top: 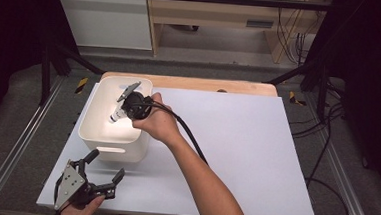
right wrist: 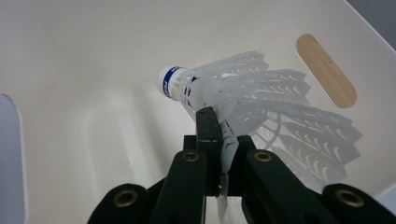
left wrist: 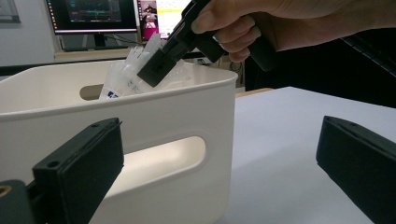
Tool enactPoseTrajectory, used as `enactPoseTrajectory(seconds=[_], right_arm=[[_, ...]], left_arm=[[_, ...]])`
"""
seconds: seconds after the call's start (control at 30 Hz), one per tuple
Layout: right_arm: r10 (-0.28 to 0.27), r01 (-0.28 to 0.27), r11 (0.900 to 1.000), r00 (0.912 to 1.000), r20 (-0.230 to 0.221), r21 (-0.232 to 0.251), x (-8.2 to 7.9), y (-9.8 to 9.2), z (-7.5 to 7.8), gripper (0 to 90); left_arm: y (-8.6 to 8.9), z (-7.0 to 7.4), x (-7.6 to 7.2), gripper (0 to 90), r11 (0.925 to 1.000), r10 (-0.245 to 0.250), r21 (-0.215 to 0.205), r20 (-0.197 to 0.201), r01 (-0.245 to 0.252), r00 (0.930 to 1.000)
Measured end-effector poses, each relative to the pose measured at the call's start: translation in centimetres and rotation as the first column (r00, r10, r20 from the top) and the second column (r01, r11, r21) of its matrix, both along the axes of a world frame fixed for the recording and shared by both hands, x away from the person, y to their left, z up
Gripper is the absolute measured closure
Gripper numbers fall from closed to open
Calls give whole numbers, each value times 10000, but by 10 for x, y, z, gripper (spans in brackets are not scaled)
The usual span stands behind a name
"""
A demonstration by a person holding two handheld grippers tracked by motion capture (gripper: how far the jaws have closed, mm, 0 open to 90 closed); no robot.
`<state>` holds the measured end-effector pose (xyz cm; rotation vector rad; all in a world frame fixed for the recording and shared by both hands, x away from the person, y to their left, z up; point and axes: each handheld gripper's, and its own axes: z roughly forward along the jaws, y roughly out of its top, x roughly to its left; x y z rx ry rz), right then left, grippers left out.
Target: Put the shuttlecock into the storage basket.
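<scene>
White feathered shuttlecock [right wrist: 243, 93] pinched by its skirt in right gripper [right wrist: 214, 122] inside bin [top: 96, 141]: lower w/ cork down, then release; left gripper [top: 105, 166] idle, wide, just beside bin.

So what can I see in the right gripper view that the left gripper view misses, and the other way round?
Right gripper view: the shuttlecock's white cork tip with its blue band, and feathers pinched between shut jaws. Left gripper view: the left gripper's jaws standing wide apart, the bin's outer wall with its handle slot, and the hand holding the right gripper. Both show the shuttlecock over the white bin.
</scene>
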<state>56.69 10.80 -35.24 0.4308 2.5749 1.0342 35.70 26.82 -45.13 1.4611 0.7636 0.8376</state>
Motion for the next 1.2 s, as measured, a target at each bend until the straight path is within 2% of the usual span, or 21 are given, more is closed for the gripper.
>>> enactPoseTrajectory(seconds=[0.67, 0.7, 0.77, 0.83, 0.87, 0.9, 0.97, 1.1, 1.2], right_arm=[[-30, 30, 10000, 9999, -147, -15, 0, 1, -2, 877], [-47, 46, 10000, 9998, -186, -55, 0, 1, -3, 859], [-177, 176, 9998, 9992, -345, -30, 1, 2, -4, 756], [-370, 368, 9993, 9987, -352, -66, 2, 1, -3, 611], [-579, 579, 9983, 9972, -466, -15, 2, 0, -2, 525], [-715, 714, 9974, 9955, -623, -38, 3, -2, 0, 482], [-799, 799, 9968, 9953, -553, -26, 1, -6, 2, 446], [-972, 1006, 9933, 9934, -606, 561, -1, -16, 12, 387], [-987, 1032, 9915, 9934, -584, 790, -4, -21, 17, 368]], left_arm=[[0, 0, 0, 8, 10000, -13, 5, 17, 13, 10000], [0, 0, 0, 8, 10000, -16, 4, 14, 16, 10000], [0, 0, 0, 8, 10000, -16, 9, 19, 16, 10000], [0, 0, 0, 8, 10000, -9, 2, 18, 9, 10000], [0, 0, 0, 8, 10000, -5, -4, 11, 5, 10000], [0, 0, 0, 8, 10000, -4, -6, 13, 4, 10000], [1, 0, 0, 8, 10000, 4, -3, 15, -4, 10000], [0, 0, 0, 8, 10000, -1, 6, 4, 1, 10000], [-1, 0, 0, 8, 10000, -12, 29, 1, 12, 10000]])
